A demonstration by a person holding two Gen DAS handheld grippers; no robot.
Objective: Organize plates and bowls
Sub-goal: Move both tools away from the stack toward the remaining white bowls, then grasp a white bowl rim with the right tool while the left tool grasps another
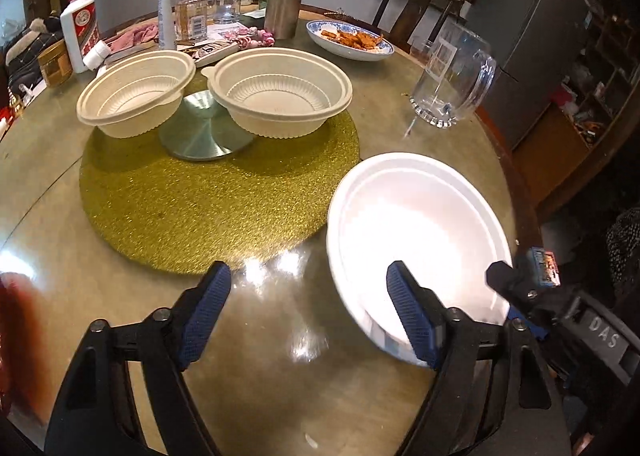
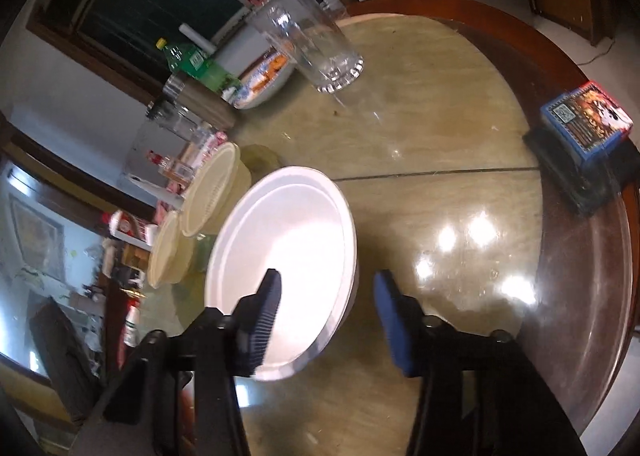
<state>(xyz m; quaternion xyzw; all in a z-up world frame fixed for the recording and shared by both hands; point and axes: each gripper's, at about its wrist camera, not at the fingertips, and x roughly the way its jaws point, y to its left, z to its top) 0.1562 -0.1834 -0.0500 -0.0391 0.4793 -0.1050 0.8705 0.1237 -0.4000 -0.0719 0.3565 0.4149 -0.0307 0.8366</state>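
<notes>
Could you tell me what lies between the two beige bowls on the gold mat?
A round silver disc lies between the left bowl and the right bowl on the gold mat, its edges tucked under both; the left wrist view shows it.

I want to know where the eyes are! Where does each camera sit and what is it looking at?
Left wrist: on the left gripper, looking down across the table at two cream bowls; its own fingers show.
Right wrist: on the right gripper, facing the white bowl; its fingers straddle the rim.
Both see the white bowl and glass jug.
</notes>
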